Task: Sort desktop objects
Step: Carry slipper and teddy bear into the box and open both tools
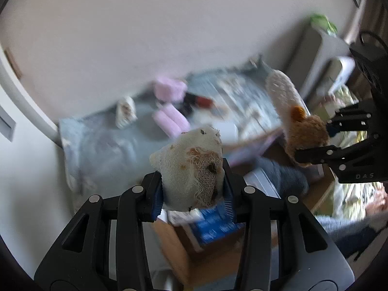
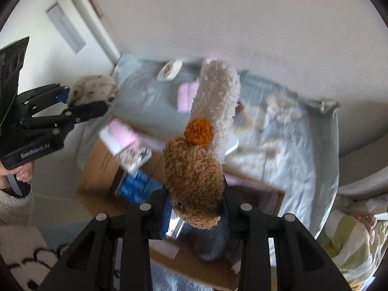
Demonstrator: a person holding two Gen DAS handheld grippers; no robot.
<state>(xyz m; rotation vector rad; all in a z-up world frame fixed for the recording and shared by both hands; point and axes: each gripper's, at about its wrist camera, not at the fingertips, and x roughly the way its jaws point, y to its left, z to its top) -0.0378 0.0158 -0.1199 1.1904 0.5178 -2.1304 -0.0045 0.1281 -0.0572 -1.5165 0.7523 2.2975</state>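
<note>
Ahead of and below both grippers lay the desk, spread with a pale blue-grey cloth (image 1: 97,150) and blurred by motion, and nearer in, directly beneath the fingers, stood an open cardboard box (image 2: 101,167) with blue packets (image 2: 135,186) and other items already in it. The right gripper (image 2: 196,208) was clamped on the brown end of a long fuzzy sock (image 2: 194,172), which stood up past the fingertips, an orange pom-pom (image 2: 198,131) at its middle and a cream-white leg beyond that. The left gripper (image 1: 192,189) was closed on a worn, stained off-white cloth item (image 1: 191,169), frayed at one patch, its bulk bunched above the blue pads (image 1: 157,198); what exactly it was could not be told. Each tool showed in the other's view, off to the side and well apart, both raised above the box. Farther ahead on the cloth sat a pair of pink rolled items (image 1: 172,121), a pink pouch (image 1: 169,89) and a small speckled bundle (image 1: 126,112), not yet sorted. The step in hand looked like carrying both soft pieces to the box for release. To do it well, each gripper should probably be brought squarely over the opening and lowered before the fingers part, since the sock's long free end could drape over the rim or catch on a flap. Releasing one side at a time would keep the two pieces from tangling, and the frayed cloth might cling to the pads, so a wide opening would help.
</note>
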